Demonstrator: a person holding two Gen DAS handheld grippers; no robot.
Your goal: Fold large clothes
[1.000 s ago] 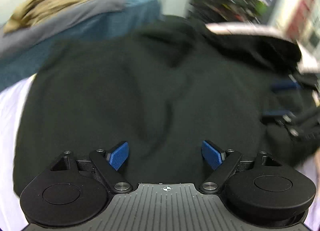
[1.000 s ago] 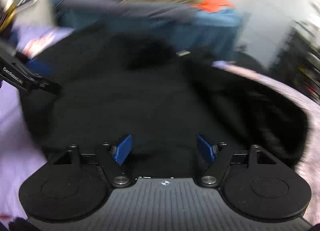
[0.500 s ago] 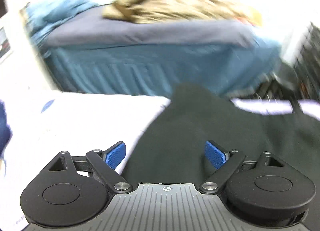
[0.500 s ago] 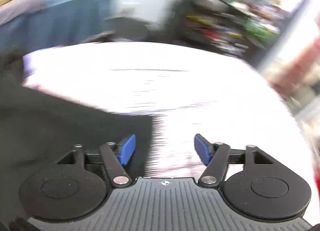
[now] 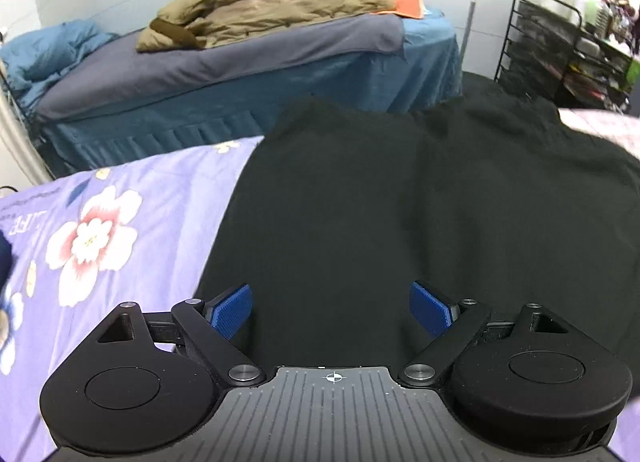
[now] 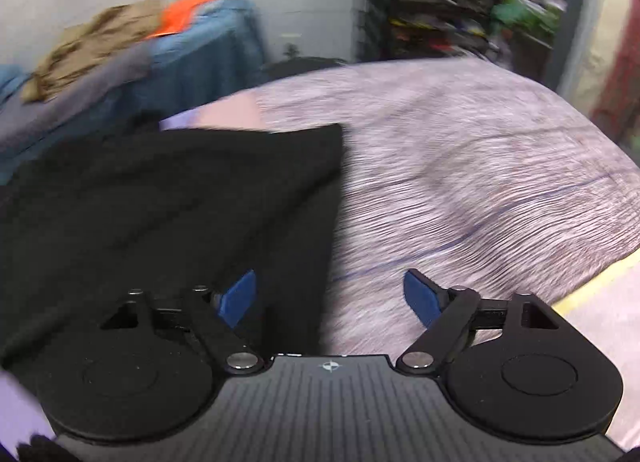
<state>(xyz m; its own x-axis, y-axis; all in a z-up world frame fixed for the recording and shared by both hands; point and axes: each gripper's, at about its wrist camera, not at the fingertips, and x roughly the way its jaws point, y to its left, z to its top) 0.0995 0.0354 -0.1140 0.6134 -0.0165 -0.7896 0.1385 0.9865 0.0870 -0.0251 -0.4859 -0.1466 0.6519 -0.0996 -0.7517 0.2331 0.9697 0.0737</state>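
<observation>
A large black garment (image 5: pixel 400 202) lies spread on a purple flowered bedsheet (image 5: pixel 100 222). My left gripper (image 5: pixel 331 312) is open and empty, over the garment near its left edge. In the right wrist view the same black garment (image 6: pixel 180 198) fills the left half, its right edge running down between the fingers. My right gripper (image 6: pixel 330 298) is open and empty, with its left fingertip (image 6: pixel 238 296) over the cloth and its right one over the pale sheet (image 6: pixel 480 182).
A second bed (image 5: pixel 224 74) with blue covers and a heap of tan clothing (image 5: pixel 272 6) stands beyond the far edge. A black wire rack (image 5: pixel 560 50) with clutter stands at the right. It also shows in the right wrist view (image 6: pixel 440 6).
Both grippers have swung apart from over the garment's middle: the left toward its left edge, the right toward its right edge. Both stayed open.
</observation>
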